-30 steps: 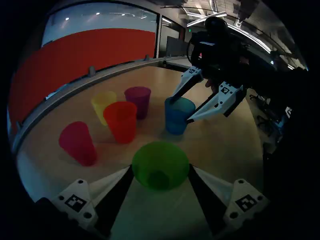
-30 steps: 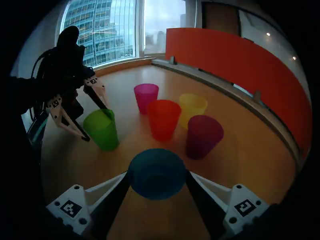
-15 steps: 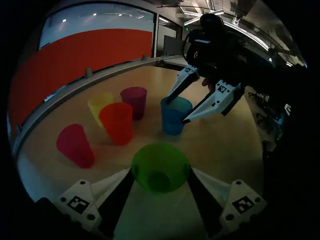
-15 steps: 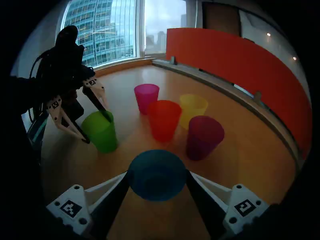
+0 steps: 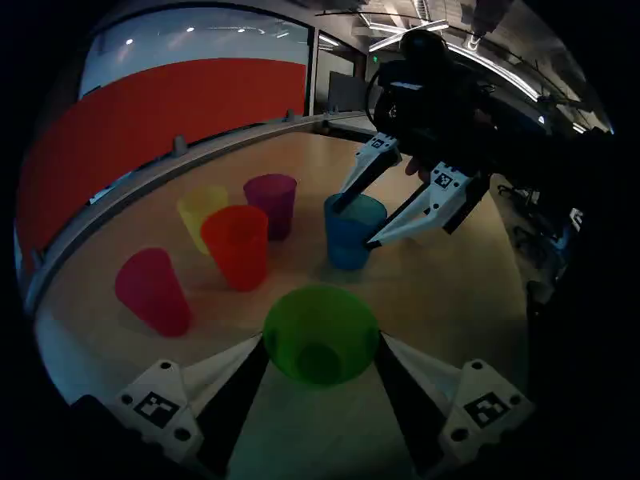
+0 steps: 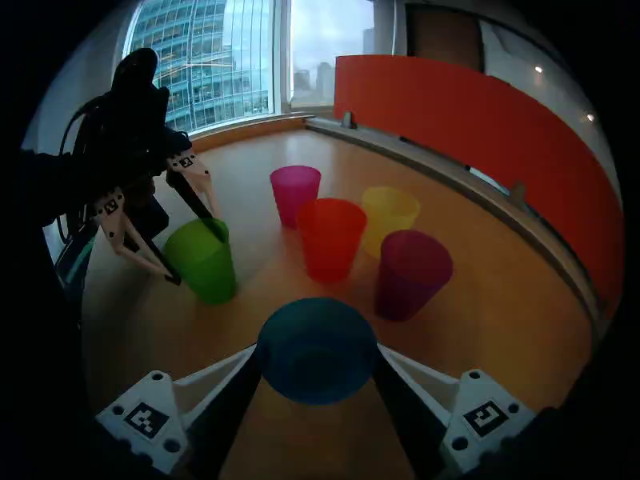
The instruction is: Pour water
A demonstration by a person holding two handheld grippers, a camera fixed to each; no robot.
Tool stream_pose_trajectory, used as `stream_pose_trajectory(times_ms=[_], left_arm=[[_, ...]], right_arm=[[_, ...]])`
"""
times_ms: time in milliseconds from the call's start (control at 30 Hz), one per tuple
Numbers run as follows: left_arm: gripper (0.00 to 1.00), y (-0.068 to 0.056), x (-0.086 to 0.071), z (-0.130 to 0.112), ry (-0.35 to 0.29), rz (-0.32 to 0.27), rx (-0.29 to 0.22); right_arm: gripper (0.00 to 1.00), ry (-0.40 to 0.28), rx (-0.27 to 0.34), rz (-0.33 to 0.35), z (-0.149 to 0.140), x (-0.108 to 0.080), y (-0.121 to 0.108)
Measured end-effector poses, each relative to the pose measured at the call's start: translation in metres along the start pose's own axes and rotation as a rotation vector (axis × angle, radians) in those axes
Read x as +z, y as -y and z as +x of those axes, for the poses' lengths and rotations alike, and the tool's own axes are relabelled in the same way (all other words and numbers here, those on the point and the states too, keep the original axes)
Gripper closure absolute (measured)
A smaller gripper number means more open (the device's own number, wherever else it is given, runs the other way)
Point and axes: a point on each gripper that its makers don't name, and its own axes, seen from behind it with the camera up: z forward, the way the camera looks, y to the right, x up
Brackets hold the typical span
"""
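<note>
A green cup (image 5: 320, 336) stands upright between the fingers of my left gripper (image 5: 320, 338), which is shut on it. Farther off, my right gripper (image 5: 353, 226) is shut on a blue cup (image 5: 352, 236) standing on the wooden table (image 5: 448, 296). In the right gripper view the blue cup (image 6: 317, 352) sits between my right gripper (image 6: 318, 350) fingers. To the left there, the left gripper (image 6: 196, 256) clasps the green cup (image 6: 203, 262), a person's dark hand behind it. I cannot tell whether either cup holds water.
Several other cups stand in a cluster: orange (image 5: 237, 245), yellow (image 5: 200, 213), purple (image 5: 270, 205) and pink (image 5: 152, 290). An orange partition (image 6: 480, 136) runs along the table's far rim. Windows (image 6: 208, 64) lie behind the left gripper.
Both grippers keep their cups. The views have shifted only slightly; the cups on the table stand where they were.
</note>
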Motion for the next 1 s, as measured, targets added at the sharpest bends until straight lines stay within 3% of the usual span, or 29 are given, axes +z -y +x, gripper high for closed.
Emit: stream_pose_trajectory(times_ms=[467,1000], left_arm=[[0.13,0.002,-0.008,0.010,-0.030,0.013,-0.004],[0.13,0.015,-0.037,0.046,-0.129,0.079,-0.001]], right_arm=[[0.08,-0.007,0.000,-0.013,0.003,-0.006,0.000],[0.08,-0.120,0.016,-0.058,0.045,-0.035,-0.007]])
